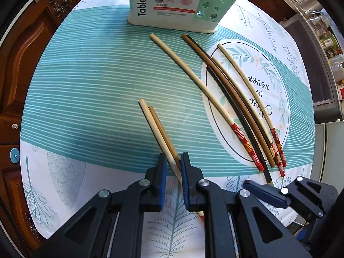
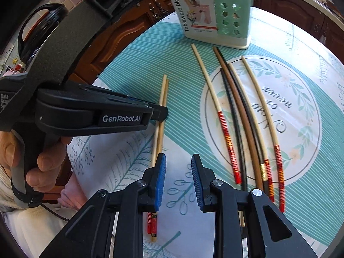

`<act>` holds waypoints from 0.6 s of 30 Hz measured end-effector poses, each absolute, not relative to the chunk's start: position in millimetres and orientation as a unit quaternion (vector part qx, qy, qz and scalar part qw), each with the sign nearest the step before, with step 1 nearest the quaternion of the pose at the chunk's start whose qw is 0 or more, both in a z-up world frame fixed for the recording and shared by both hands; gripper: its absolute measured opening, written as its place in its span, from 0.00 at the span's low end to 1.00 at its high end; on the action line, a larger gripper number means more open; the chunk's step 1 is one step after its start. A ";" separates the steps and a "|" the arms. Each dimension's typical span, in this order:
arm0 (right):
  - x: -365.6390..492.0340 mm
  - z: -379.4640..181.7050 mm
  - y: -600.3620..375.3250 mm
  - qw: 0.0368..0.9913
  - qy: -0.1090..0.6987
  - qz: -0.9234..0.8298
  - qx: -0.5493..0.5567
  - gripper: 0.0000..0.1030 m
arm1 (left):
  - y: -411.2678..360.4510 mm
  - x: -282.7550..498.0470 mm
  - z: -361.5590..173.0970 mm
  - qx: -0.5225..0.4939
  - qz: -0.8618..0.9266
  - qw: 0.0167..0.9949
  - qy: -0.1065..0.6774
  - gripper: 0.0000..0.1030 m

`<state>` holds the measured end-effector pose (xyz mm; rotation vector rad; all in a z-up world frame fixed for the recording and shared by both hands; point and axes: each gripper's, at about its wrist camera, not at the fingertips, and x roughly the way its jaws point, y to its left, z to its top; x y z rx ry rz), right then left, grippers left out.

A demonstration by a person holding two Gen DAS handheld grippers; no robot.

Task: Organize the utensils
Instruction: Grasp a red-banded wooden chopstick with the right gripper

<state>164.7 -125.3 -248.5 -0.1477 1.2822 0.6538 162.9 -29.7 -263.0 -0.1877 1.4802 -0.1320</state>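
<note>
Chopsticks are what I am sorting: a pale one and a tan one lie side by side as a pair (image 1: pixel 158 126) on the striped cloth of the desk (image 1: pixel 86 86), and my left tool (image 1: pixel 173 163) has its blue pads closed in around their thicker ends, seemingly pinching both, though I cannot be sure from the left wrist view that the pads truly bite rather than just flank them. My right tool (image 2: pixel 178 165) sits with its pads apart, holding nothing, just beside the same pair's decorated ends. The loose bunch of chopsticks (image 1: pixel 236 99) lies to the right over the round leaf print, and the green tableware holder (image 1: pixel 185 2) stands upright at the far side of the desk. To do this well I want both sticks squeezed evenly so neither slips or scissors out, lift them level, then tip the thin ends up or down together before aiming at the holder's open top.
</note>
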 end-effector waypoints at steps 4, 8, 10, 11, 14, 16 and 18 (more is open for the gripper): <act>165.5 -256.3 -106.8 0.739 0.595 0.306 -0.071 0.24 | -20.6 161.6 -264.1 -0.099 -0.060 0.730 0.673 0.08; 163.6 -262.1 -89.1 0.732 0.600 0.313 -0.085 0.24 | -10.4 156.5 -264.9 -0.105 -0.059 0.731 0.671 0.08; 163.2 -265.2 -82.1 0.728 0.603 0.312 -0.092 0.24 | -5.3 153.8 -265.6 -0.108 -0.057 0.730 0.672 0.08; 162.6 -266.7 -79.6 0.728 0.604 0.310 -0.096 0.24 | -2.8 153.3 -267.0 -0.107 -0.056 0.729 0.674 0.07; 161.0 -267.4 -72.1 0.731 0.602 0.307 -0.100 0.24 | 1.2 153.0 -268.4 -0.110 -0.057 0.730 0.672 0.07; 161.6 -266.9 -70.2 0.734 0.599 0.302 -0.106 0.23 | 2.1 152.6 -269.1 -0.112 -0.056 0.729 0.672 0.07; 161.5 -267.4 -64.5 0.737 0.598 0.293 -0.117 0.20 | 4.4 151.0 -268.7 -0.116 -0.053 0.728 0.674 0.07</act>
